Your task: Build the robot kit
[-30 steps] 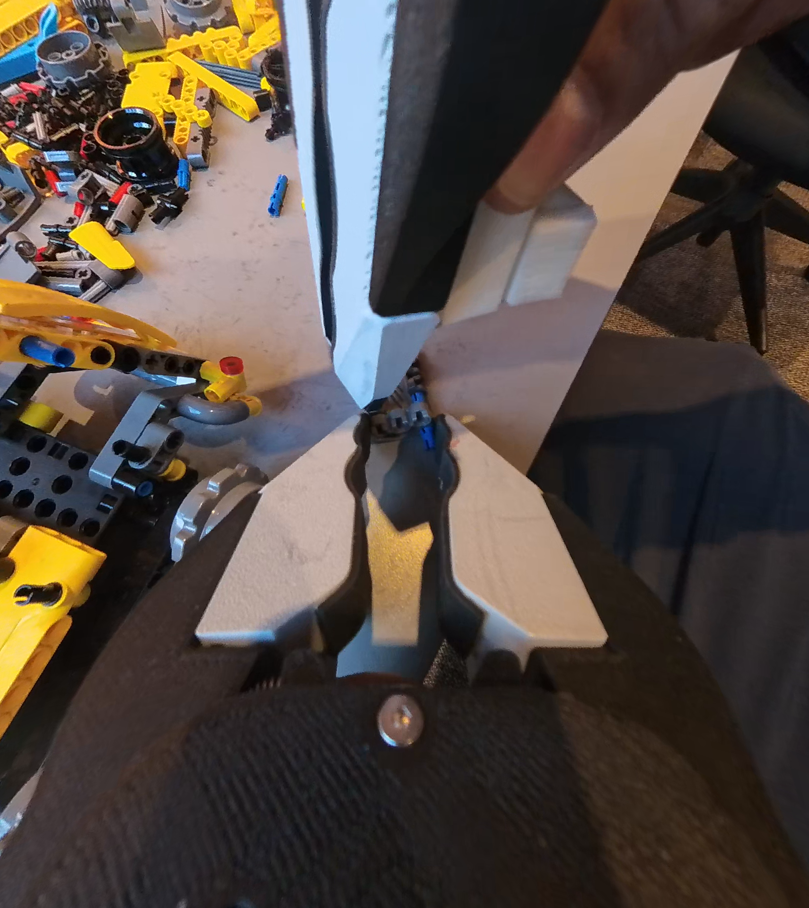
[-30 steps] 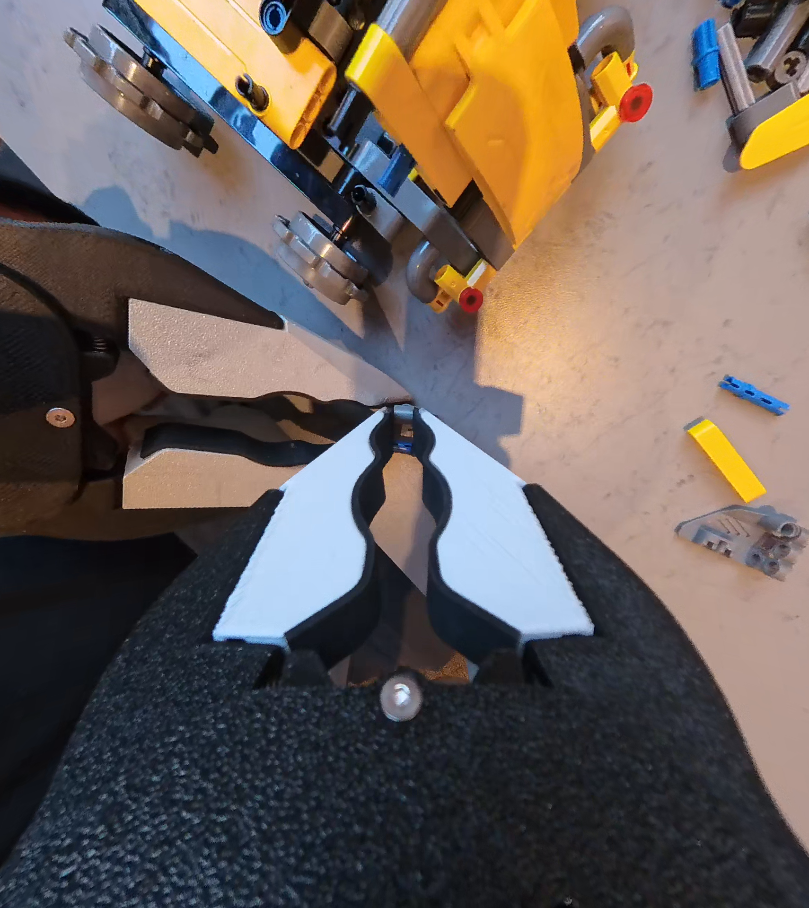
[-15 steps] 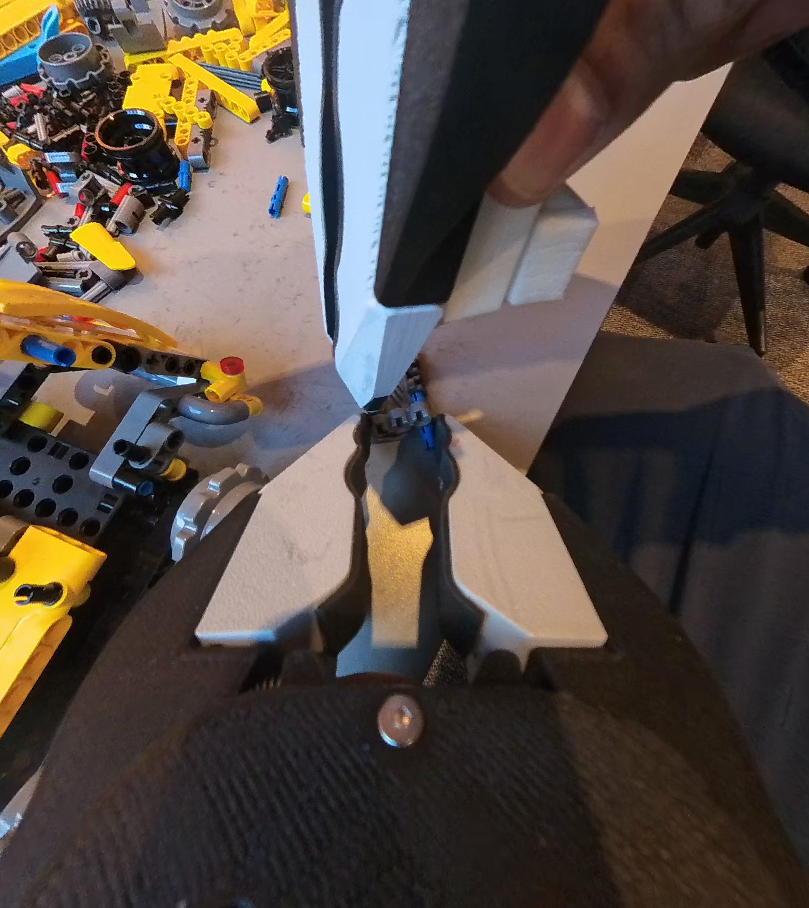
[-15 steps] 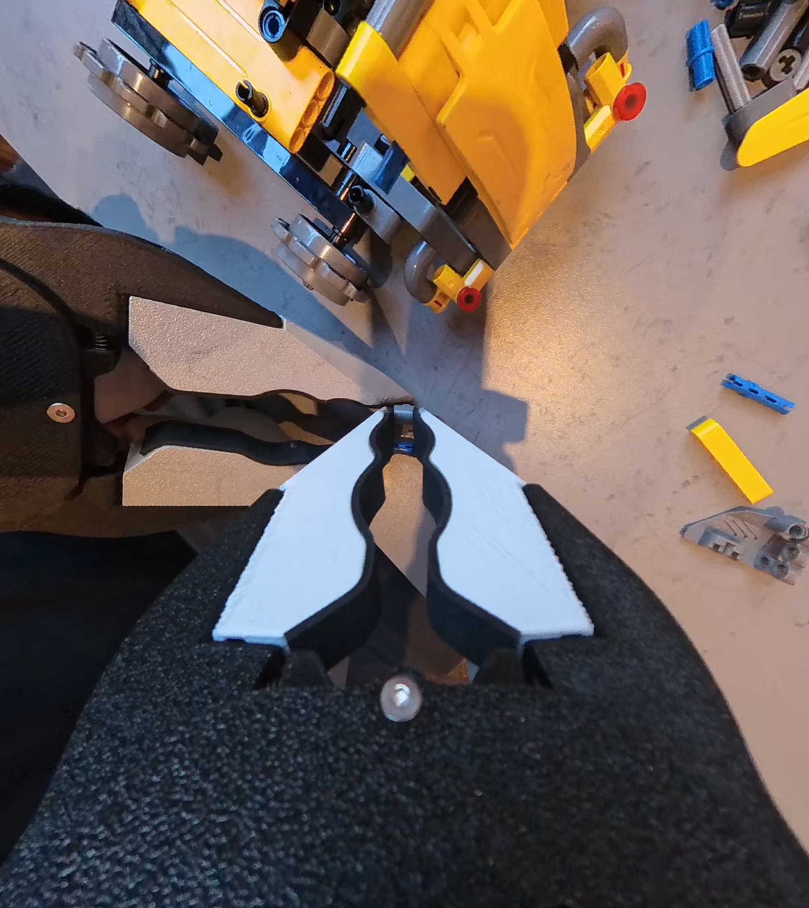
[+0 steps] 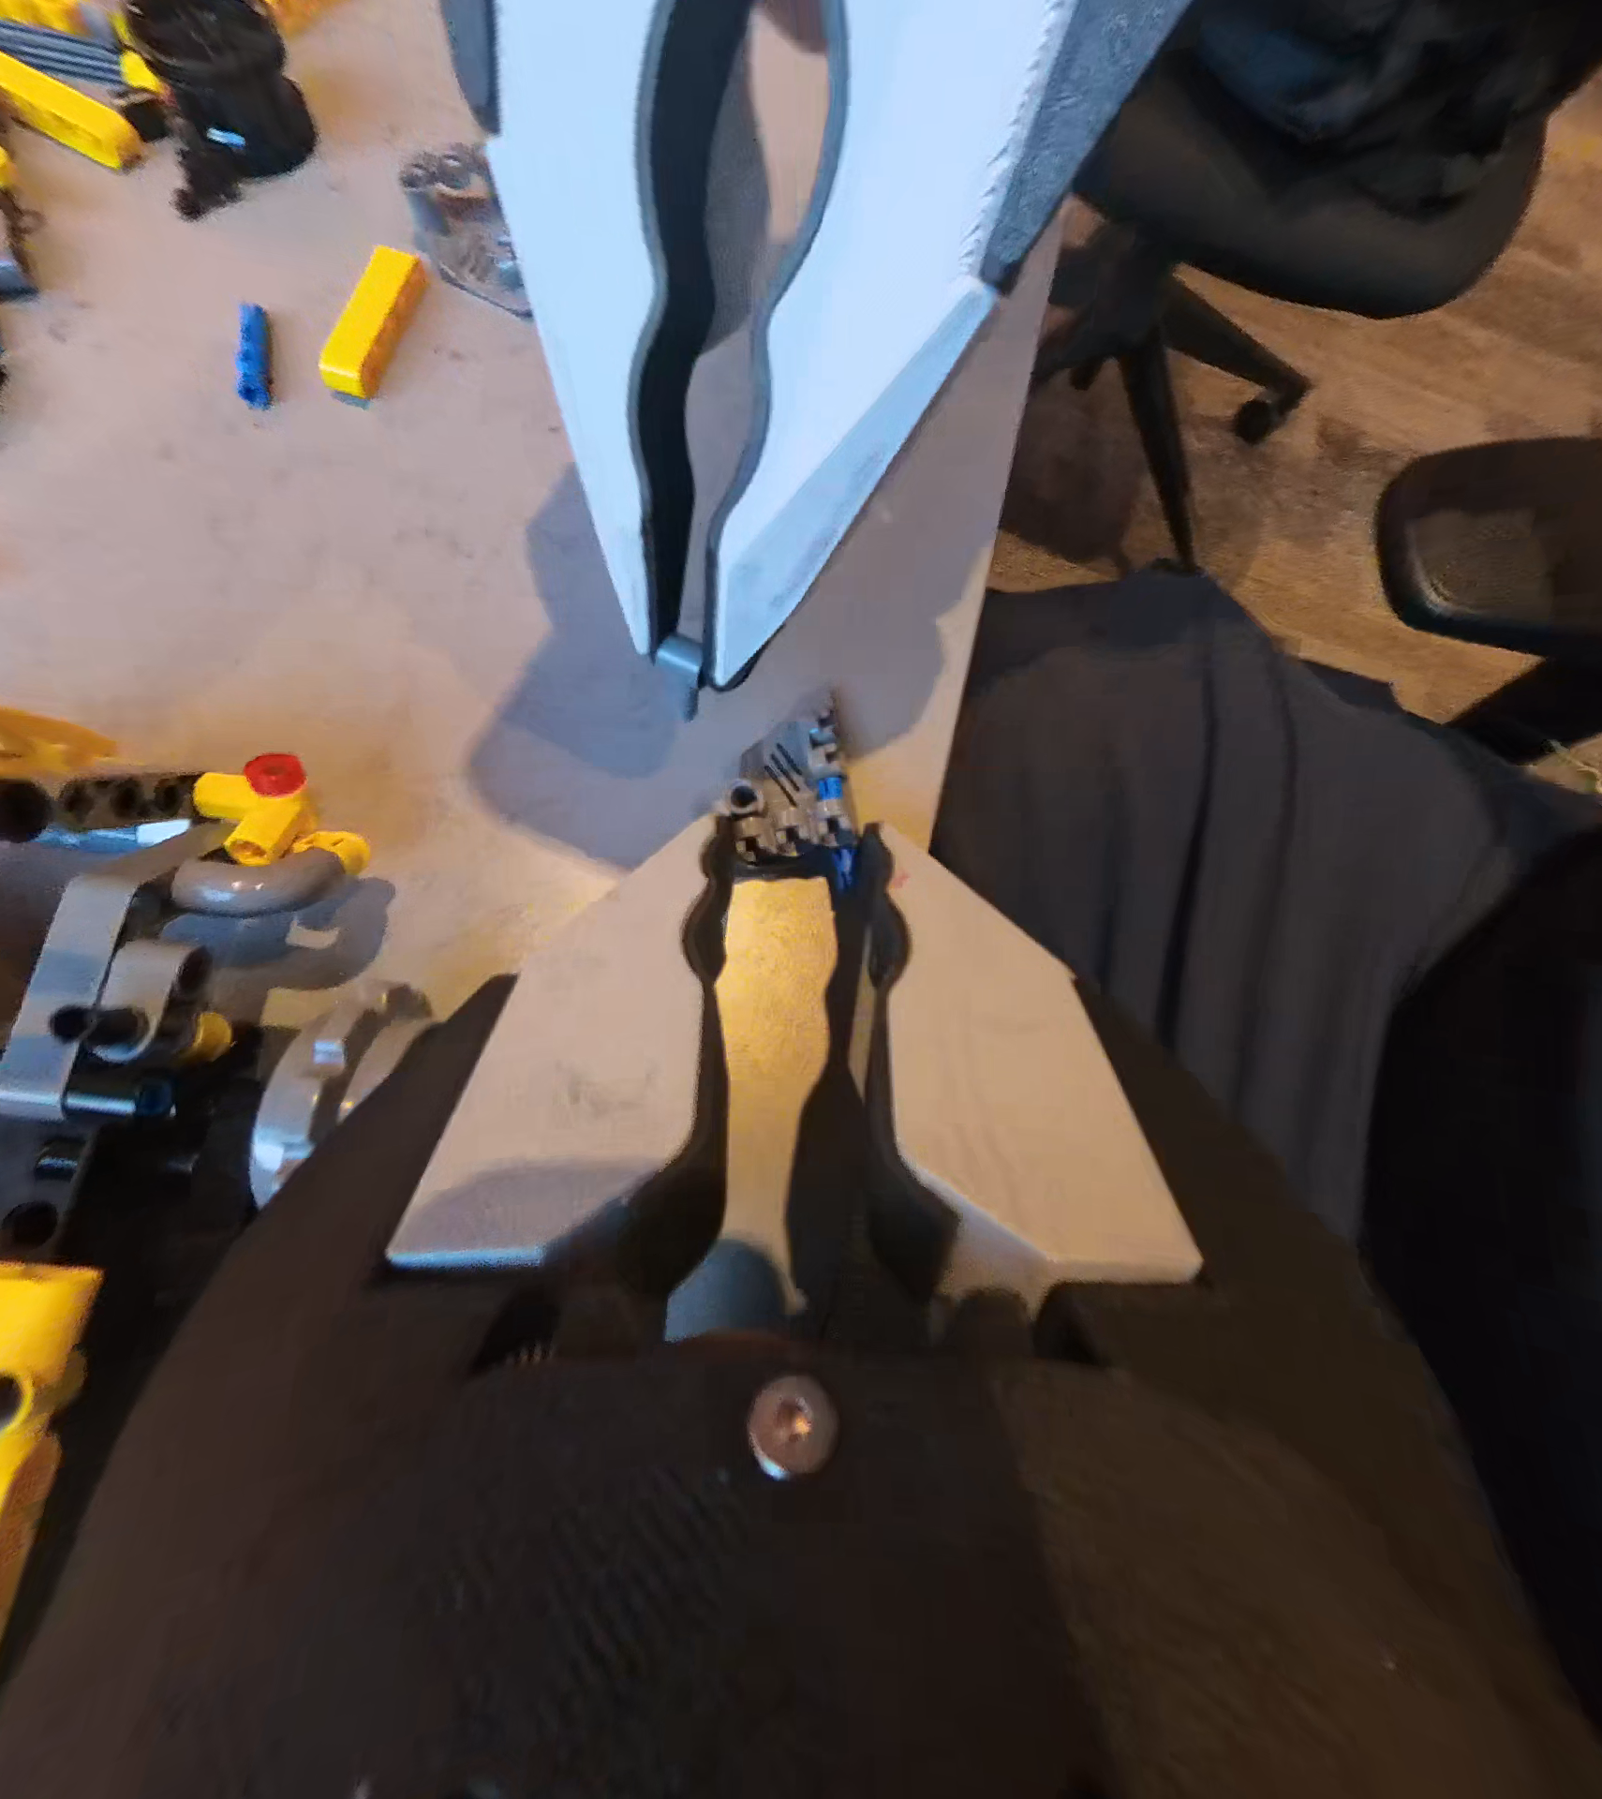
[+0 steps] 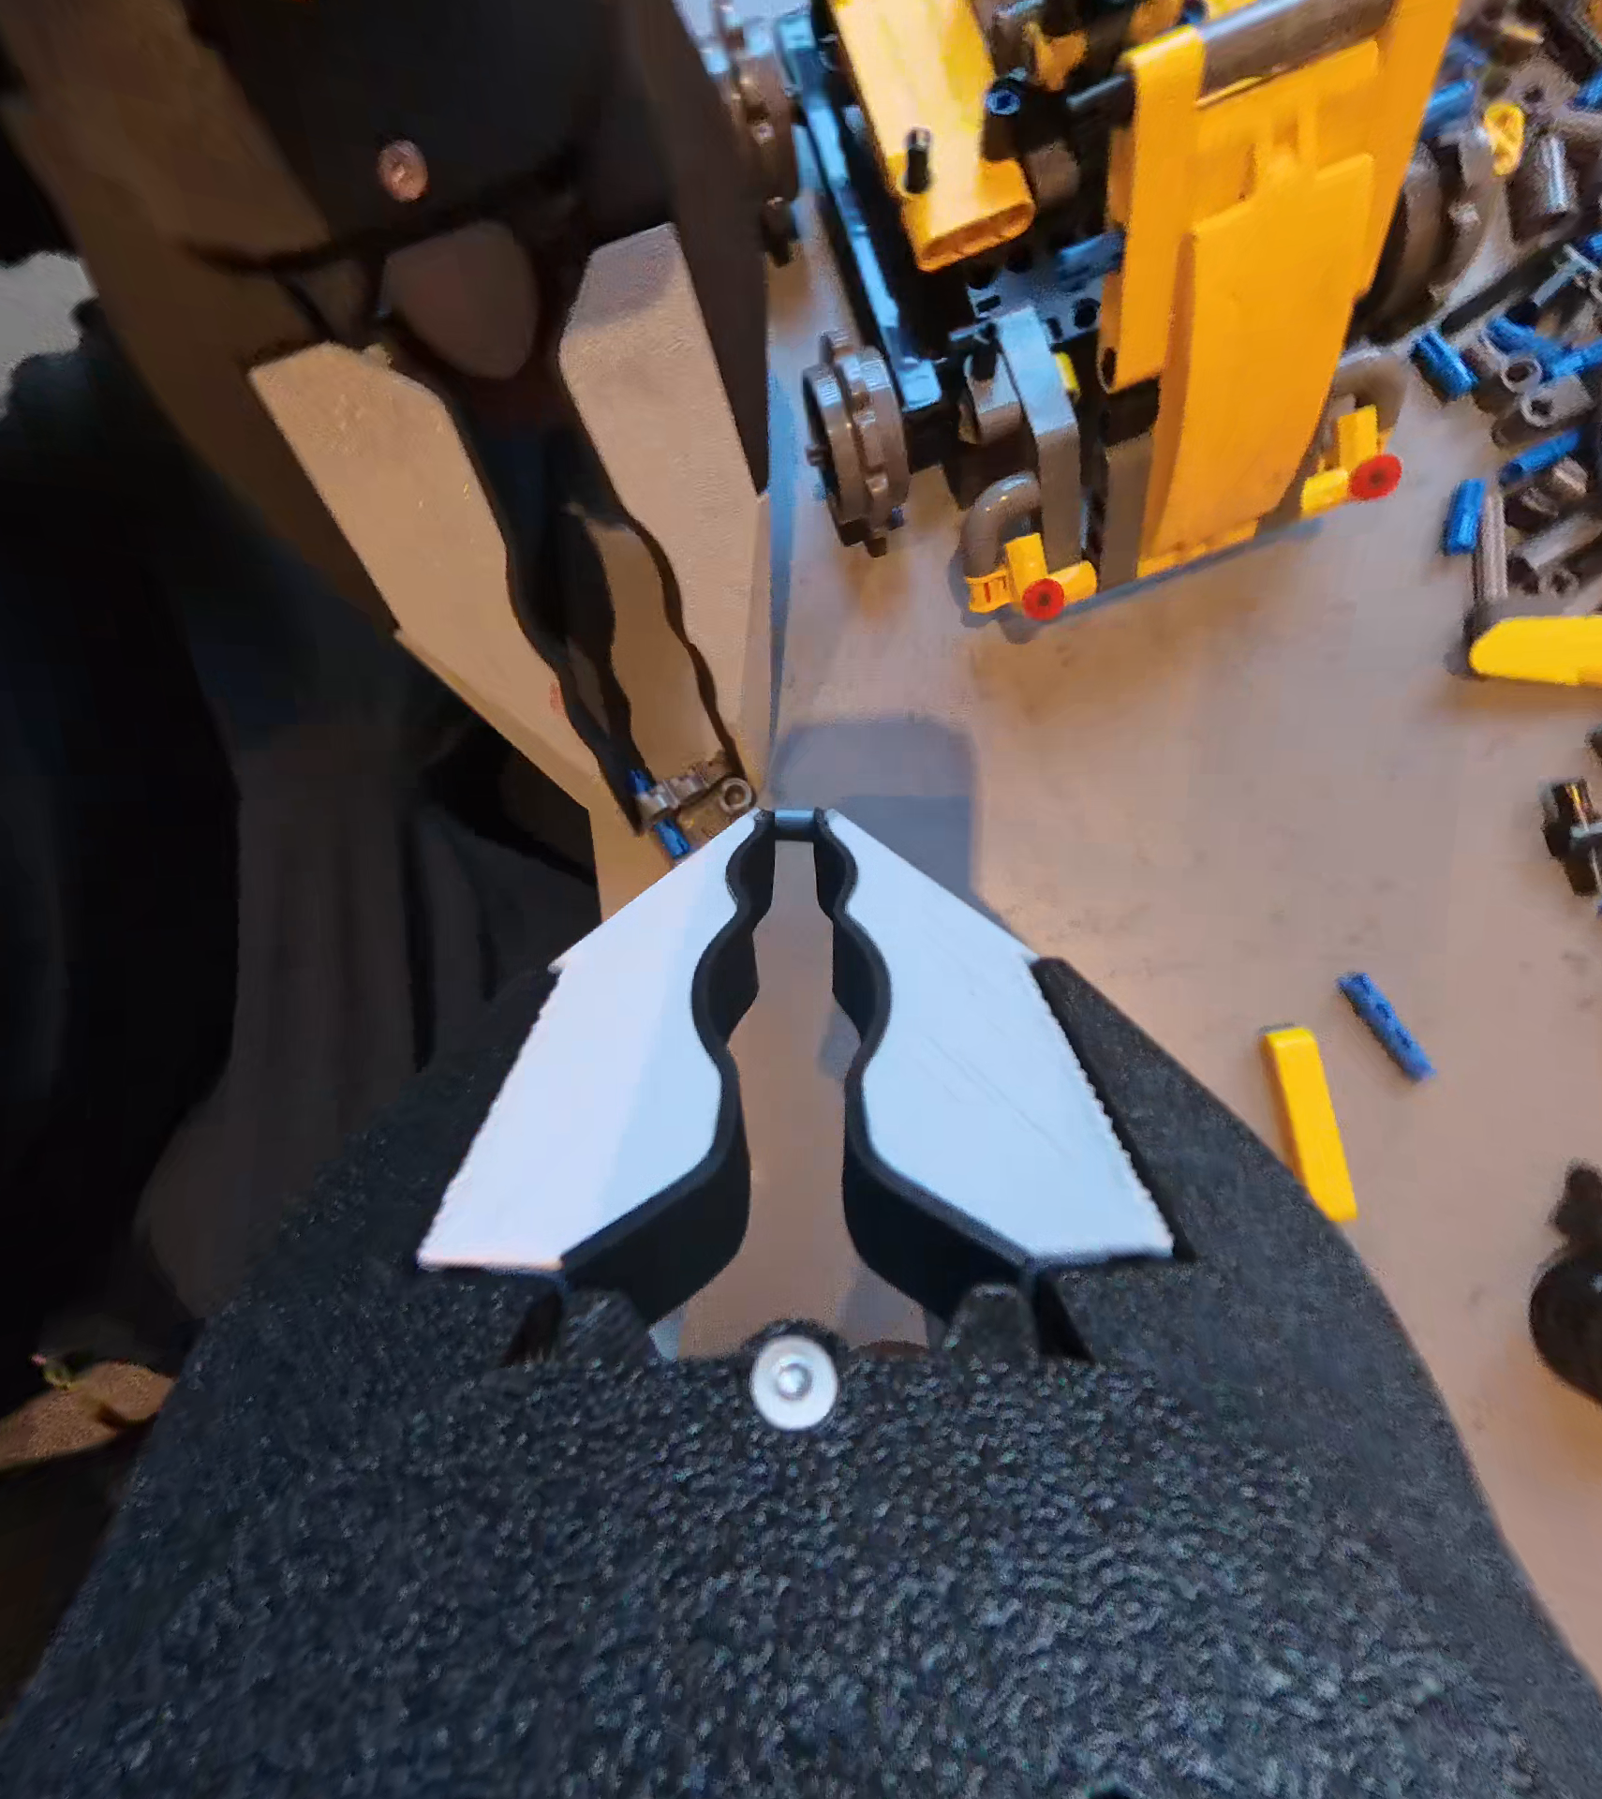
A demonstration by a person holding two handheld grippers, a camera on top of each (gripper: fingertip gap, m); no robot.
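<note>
Both grippers pinch parts beside table edge (image 5: 977, 584)

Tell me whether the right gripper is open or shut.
Shut. The right gripper has its fingertips pinched on a small grey piece, with only that piece between them; both wrist views show it.

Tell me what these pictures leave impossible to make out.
- Small grey-and-blue toy assembly in the left tongs: its lower part, hidden by the fingers in both views.
- Small grey plastic piece in the right tongs: its shape, only an end showing.
- Yellow-and-black toy vehicle: cut off by both views' edges.
- Loose bricks: blurred.
</note>
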